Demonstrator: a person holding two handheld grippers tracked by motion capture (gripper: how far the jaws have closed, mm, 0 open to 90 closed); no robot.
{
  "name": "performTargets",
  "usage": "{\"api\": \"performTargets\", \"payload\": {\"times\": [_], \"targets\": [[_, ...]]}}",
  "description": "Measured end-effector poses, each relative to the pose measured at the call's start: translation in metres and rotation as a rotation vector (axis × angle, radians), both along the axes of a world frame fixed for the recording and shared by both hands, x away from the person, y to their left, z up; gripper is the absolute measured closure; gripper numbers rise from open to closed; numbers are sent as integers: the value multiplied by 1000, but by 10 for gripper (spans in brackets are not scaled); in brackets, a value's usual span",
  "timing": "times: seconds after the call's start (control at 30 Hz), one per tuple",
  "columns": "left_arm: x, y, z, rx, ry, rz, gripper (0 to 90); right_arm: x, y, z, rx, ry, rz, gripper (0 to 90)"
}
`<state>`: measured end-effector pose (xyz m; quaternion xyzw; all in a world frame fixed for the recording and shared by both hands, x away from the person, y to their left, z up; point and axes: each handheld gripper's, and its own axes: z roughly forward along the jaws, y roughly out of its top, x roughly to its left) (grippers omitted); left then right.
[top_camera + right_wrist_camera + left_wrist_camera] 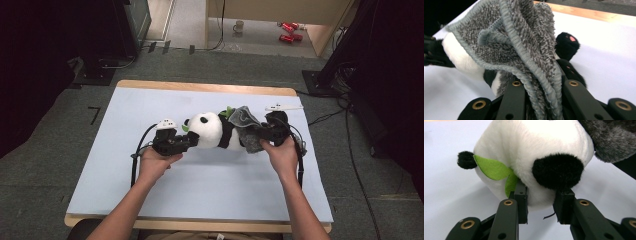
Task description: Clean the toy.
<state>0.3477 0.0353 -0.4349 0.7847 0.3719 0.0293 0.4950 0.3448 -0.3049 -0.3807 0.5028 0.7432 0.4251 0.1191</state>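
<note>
A black-and-white panda plush (210, 130) lies on its side in the middle of the table. My left gripper (192, 140) grips it from the left. In the left gripper view its jaws (540, 205) press into the underside of the white head (531, 145), between a green felt leaf (492, 167) and a black ear (557, 171). From the right, my right gripper (260, 132) is shut on a bunched grey towel cloth (247, 125) draped over the panda's body. The cloth (524, 37) rises between its jaws (541, 85), with a black paw (566, 45) behind.
A pale blue mat (200, 185) covers the wooden table (210, 88). On the floor beyond stand a mug (239, 26) and red items (289, 31). Cables (350, 125) run along the floor at the right. Dark stands flank both far corners.
</note>
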Motion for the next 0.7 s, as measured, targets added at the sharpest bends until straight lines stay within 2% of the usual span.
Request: {"api": "performTargets", "payload": {"times": [0.13,0.17,0.23,0.3,0.33,0.37,0.43,0.47,0.5,0.53,0.57,0.67,0.7], "targets": [[0,0,0,1,2,12,688,-4,-1,10,33,-9,-8,794],[0,0,0,3,3,17,688,-6,5,17,72,-20,15,794],[-1,0,0,3,3,17,687,-8,9,19,87,-23,33,794],[-4,-3,1,6,-8,14,685,-11,27,23,107,-31,92,793],[-4,-3,1,6,-8,14,684,-11,27,23,107,-31,92,793],[-6,-4,2,13,-16,13,683,-13,41,23,109,-32,133,793],[-9,-5,2,18,-20,11,680,-14,55,21,107,-33,169,792],[-9,-5,2,18,-20,11,679,-14,55,21,107,-33,169,792],[-11,-6,3,22,-24,15,679,-15,68,19,105,-31,200,792],[-11,-6,3,22,-24,15,678,-15,68,19,105,-31,200,792],[-14,-7,3,26,-31,14,677,-15,79,16,102,-32,229,790],[-17,-9,3,33,-33,17,676,-15,89,10,83,-24,250,788],[-17,-9,2,49,-32,23,677,-14,92,7,68,-19,253,786]]}}
